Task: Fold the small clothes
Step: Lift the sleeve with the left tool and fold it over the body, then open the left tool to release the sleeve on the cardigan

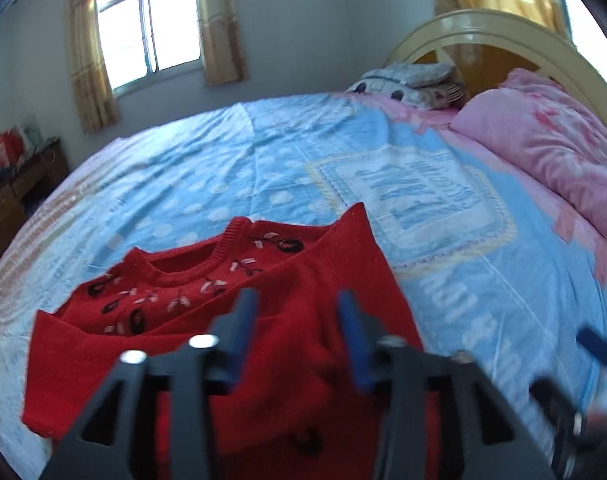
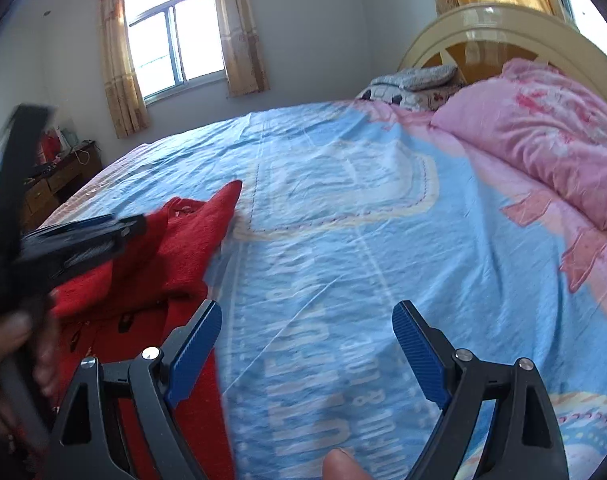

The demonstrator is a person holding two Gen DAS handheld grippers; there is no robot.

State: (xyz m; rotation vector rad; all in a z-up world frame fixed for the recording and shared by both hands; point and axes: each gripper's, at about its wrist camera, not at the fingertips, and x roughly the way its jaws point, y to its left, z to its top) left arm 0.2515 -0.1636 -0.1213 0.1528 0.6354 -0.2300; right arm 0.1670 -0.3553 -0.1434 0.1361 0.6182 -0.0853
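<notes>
A small red knitted sweater (image 1: 207,320) with black and white flower embroidery near the collar lies on the blue bedspread (image 1: 303,152), with a sleeve folded across its body. My left gripper (image 1: 297,300) hovers over the sweater, jaws apart, holding nothing. In the right wrist view the sweater (image 2: 175,248) lies at the left, and the left gripper (image 2: 83,240) shows blurred above it. My right gripper (image 2: 307,312) is wide open over bare bedspread (image 2: 343,220), just right of the sweater's edge.
A pink quilt (image 1: 543,148) is piled at the right by the cream headboard (image 1: 483,28). Grey pillows (image 1: 407,80) lie at the head of the bed. A wooden desk (image 1: 19,192) with clutter stands at the left under a curtained window (image 1: 147,28).
</notes>
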